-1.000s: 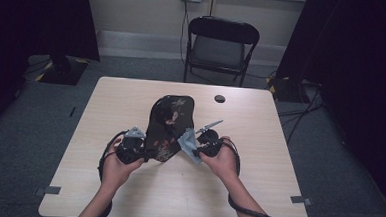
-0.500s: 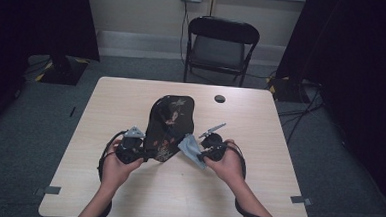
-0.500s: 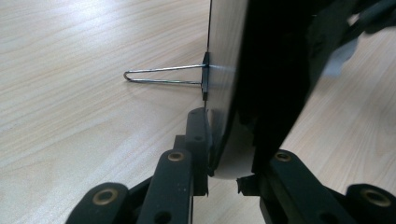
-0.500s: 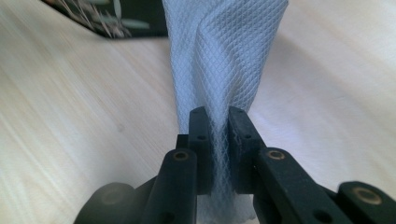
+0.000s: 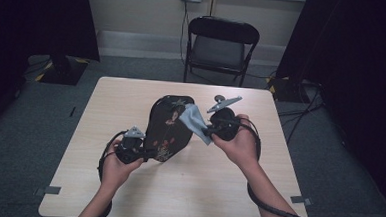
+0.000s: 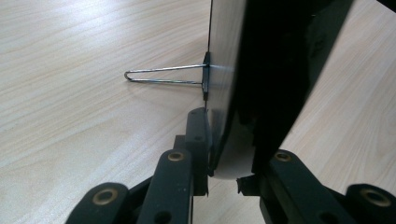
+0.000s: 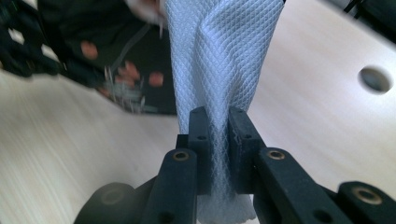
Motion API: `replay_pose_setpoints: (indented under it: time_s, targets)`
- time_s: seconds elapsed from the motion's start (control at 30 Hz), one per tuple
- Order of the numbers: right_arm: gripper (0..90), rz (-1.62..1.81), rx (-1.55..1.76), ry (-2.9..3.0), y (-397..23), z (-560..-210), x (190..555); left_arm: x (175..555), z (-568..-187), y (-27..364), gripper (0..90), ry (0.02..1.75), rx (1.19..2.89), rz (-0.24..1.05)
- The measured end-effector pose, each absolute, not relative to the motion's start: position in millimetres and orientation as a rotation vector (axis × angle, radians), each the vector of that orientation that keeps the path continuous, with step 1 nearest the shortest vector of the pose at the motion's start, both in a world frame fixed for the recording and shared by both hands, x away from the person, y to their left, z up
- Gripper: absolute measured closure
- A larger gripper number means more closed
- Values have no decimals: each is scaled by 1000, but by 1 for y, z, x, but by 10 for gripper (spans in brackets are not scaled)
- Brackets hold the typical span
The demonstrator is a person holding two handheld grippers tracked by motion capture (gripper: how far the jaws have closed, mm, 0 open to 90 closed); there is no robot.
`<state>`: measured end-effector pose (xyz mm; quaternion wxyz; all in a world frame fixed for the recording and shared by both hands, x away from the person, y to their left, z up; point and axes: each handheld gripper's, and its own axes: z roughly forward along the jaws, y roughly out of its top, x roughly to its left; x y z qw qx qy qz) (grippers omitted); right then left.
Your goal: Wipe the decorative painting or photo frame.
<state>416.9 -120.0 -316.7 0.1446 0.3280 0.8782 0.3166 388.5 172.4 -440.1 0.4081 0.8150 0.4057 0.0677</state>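
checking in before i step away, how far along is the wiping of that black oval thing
Done: the left gripper is shut on the lower edge of the black floral oval panel, propping it up off the table, wire stand at its back. In hand: the right gripper pinches the pale blue cloth, held against the panel's upper face. Left: probably more wiping, then setting the panel down; how clean it is I can't tell.

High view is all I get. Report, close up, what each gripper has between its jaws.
Observer: The right gripper is shut on a pale blue cloth with a fine diamond weave, bunched between the pads.
Operator: Now the left one.
Observer: The left gripper is clamped on the lower rim of the black oval panel, which stands on edge.
Operator: Check the panel's faces.
Observer: A thin wire leg, bent into a hairpin loop, sticks out from one face.
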Motion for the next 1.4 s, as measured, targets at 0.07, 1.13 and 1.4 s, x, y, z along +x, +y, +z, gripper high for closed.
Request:
replay_pose_setpoints:
  time_s: [0.07, 1.13, 1.4]
  targets:
    - [820, 927, 930, 2521, -117, -307, 419, 388, -440, 172, 783, 1019, 2057, 174]
    - [819, 822, 1018, 2661, -91, -398, 428, 389, -440, 173, 785, 995, 2073, 171]
    - [819, 776, 1048, 2708, -84, -423, 427, 389, -440, 173, 784, 996, 2072, 168]
